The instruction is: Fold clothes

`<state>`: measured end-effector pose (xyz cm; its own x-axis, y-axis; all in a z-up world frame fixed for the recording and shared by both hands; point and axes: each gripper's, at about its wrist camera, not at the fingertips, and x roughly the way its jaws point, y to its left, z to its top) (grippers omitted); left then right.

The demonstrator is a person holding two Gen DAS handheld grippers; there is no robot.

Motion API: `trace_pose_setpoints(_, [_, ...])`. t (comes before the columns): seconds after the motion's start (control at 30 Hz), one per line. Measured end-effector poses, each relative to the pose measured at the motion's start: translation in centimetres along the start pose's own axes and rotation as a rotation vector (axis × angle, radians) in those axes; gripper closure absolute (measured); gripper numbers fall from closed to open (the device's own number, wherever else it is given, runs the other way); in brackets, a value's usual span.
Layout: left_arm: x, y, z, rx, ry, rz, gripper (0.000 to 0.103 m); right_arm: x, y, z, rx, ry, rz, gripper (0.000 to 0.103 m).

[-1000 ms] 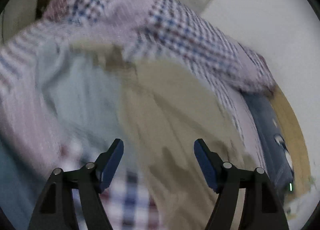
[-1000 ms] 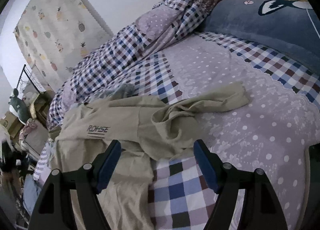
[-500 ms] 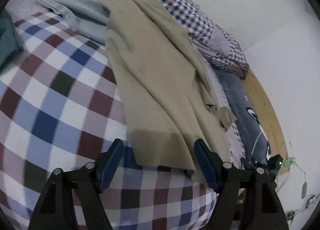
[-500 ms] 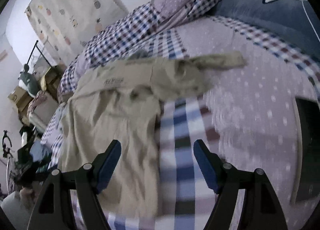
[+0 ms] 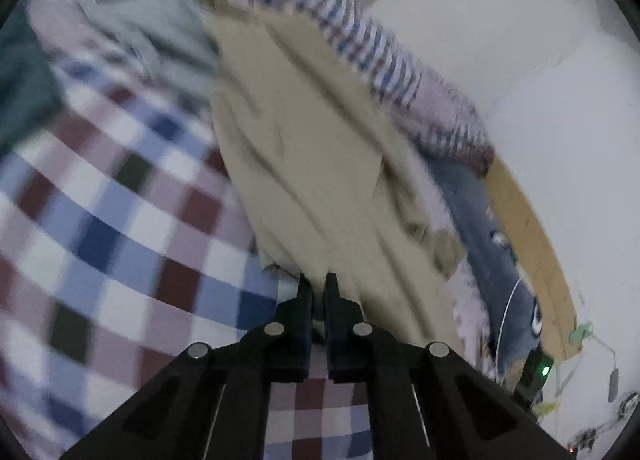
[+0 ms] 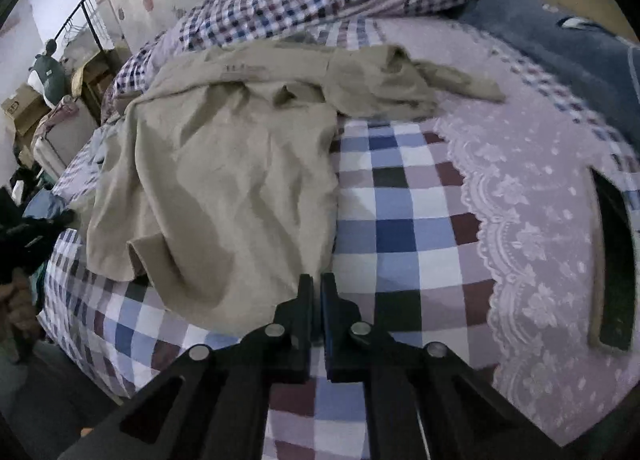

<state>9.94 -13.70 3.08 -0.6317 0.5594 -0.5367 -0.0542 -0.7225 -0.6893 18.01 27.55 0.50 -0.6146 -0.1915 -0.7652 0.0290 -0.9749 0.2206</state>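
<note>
Both grippers, left gripper and right gripper, pinch the beige garment's hem; motion blur smears the left view.

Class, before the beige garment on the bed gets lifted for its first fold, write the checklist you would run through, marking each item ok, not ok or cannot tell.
1. Left claw shut on the beige garment hem: ok.
2. Right claw shut at the garment edge, cloth actually pinched: cannot tell.
3. Garment spread flat: not ok, the sleeve is bunched.
4. Light blue garment free of the beige one: cannot tell, they touch.
5. Checked bedspread open beside the garment: ok.
</note>
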Motion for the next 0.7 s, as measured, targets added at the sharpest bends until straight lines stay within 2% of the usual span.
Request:
trace_pose_setpoints(0.13, [-6.8, 0.0, -0.8, -0.020, -0.145, -0.101, 0.100, -3.2, -0.4, -0.8, 0.079, -0.081, 0.026, 0.101])
trace_pose_setpoints(0.23, [-11.8, 0.0, -2.1, -0.015, -0.260, -0.109, 0.100, -5.6, -0.7, -1.4, 0.128, -0.139, 0.046, 0.101])
trace_pose_setpoints(0.33, [-15.3, -0.5, -3.8, 0.023, -0.326, -0.097, 0.100, -8.0, -1.4, -2.0, 0.186, -0.178, 0.061, 0.101])
trace_pose_setpoints(0.37, [-16.0, -0.6, -4.4, 0.037, -0.330, -0.088, 0.100, -8.6, -1.7, -2.2, 0.205, -0.183, 0.062, 0.101])
trace_pose_setpoints(0.43, [-15.6, -0.1, -5.5, 0.038, -0.272, -0.039, 0.100, -9.0, -2.2, -2.4, 0.230, -0.168, 0.051, 0.101])
trace_pose_setpoints(0.53, [-13.5, 1.2, -6.4, 0.001, -0.145, 0.089, 0.099, -8.1, -2.9, -2.9, 0.251, -0.090, -0.018, 0.101])
trace_pose_setpoints(0.6, [-13.3, 2.0, -6.6, -0.026, -0.127, 0.169, 0.099, -7.0, -3.3, -3.2, 0.255, -0.039, -0.074, 0.100])
trace_pose_setpoints(0.67, [-14.0, 3.0, -6.5, -0.075, -0.151, 0.205, 0.091, -6.5, -3.5, -3.4, 0.258, -0.022, -0.137, 0.100])
trace_pose_setpoints(0.7, [-14.5, 3.6, -6.4, -0.106, -0.168, 0.214, 0.072, -6.6, -3.7, -3.4, 0.265, -0.025, -0.164, 0.100])
